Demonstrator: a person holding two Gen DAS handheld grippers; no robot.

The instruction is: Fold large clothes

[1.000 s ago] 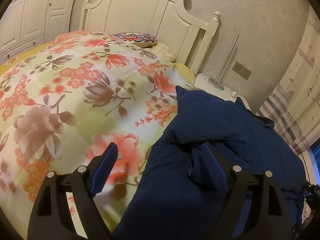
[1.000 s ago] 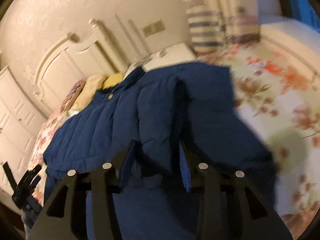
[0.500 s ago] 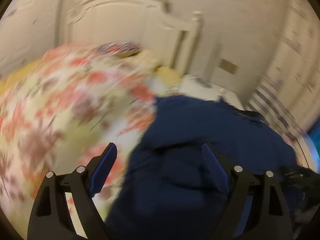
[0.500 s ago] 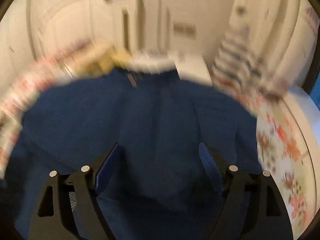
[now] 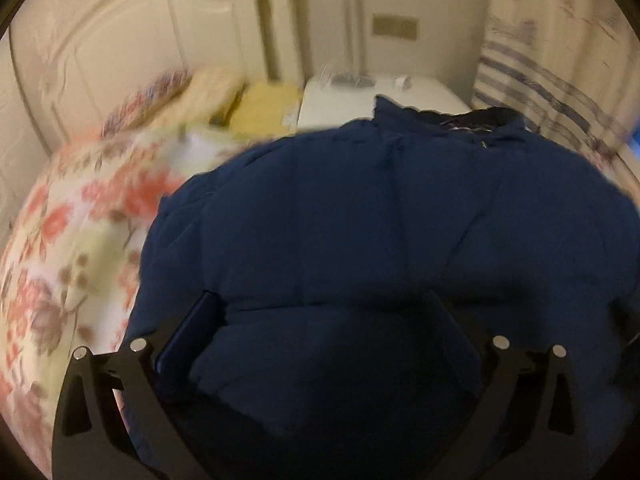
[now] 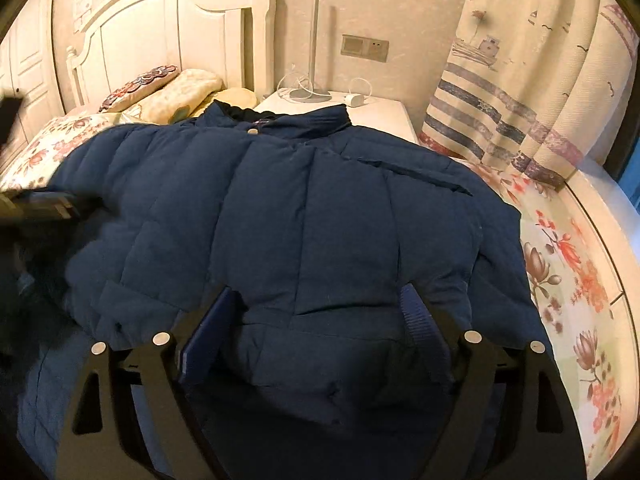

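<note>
— Right wrist view had the navy padded jacket [image 6: 304, 216] spread on the bed [image 6: 568, 264], collar toward the headboard [image 6: 160, 28]. Both sleeves looked folded in.

— And the claws?

— Right claw [image 6: 316, 320] gaped wide over the hem, holding nothing; left claw [image 5: 320, 328] likewise spread, empty.

— Next?

— I'd judge each needed to pinch a hem corner and carry it toward the headboard.
</note>
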